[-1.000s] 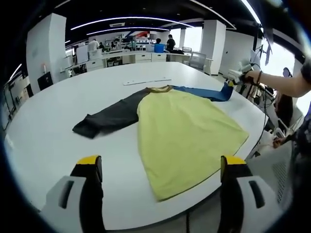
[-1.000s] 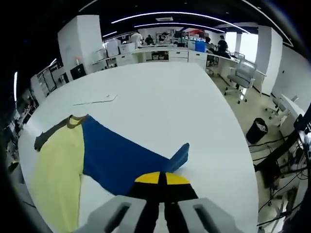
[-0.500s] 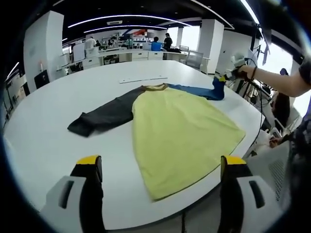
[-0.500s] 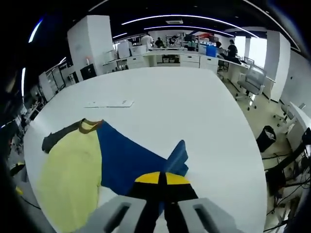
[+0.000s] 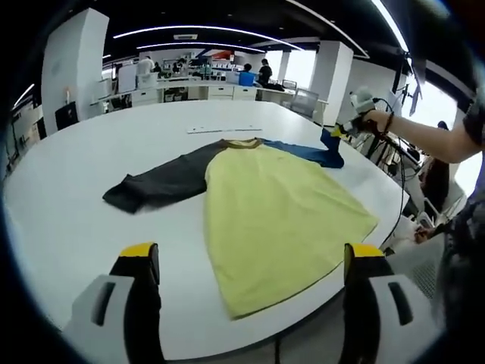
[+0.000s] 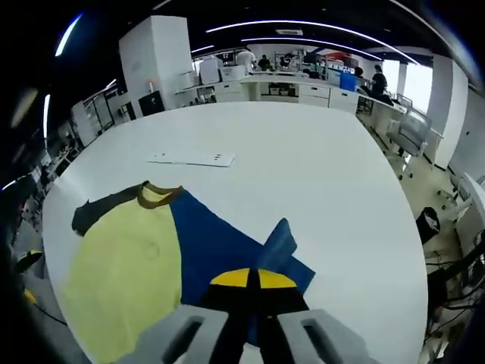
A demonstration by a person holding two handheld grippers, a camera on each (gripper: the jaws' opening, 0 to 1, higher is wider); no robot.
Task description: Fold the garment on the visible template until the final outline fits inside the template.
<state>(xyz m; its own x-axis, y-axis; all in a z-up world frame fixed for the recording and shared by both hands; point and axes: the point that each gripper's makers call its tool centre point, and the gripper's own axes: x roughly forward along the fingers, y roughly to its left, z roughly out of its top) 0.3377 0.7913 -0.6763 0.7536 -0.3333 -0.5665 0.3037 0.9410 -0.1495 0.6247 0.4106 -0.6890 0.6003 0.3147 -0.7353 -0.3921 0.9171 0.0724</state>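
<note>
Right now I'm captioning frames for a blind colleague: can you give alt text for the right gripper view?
The right tool, jaws shut, pinches the blue sleeve of a yellow shirt lying on a white table. The shirt's dark grey sleeve lies flat at the far side, and a thin white strip lies beyond the collar.

The left gripper (image 5: 250, 262) has two black jaws with yellow caps on the tips, each set in a pale grey housing with a dark slot. The right gripper (image 6: 252, 279) has the same black jaws, yellow tips and grey housings. Beyond the far edge of the table (image 5: 68, 205), the person's hand (image 5: 373, 121) has a dark band at the wrist (image 5: 390, 123), and a dark sleeve (image 5: 477, 114) covers the upper arm.
</note>
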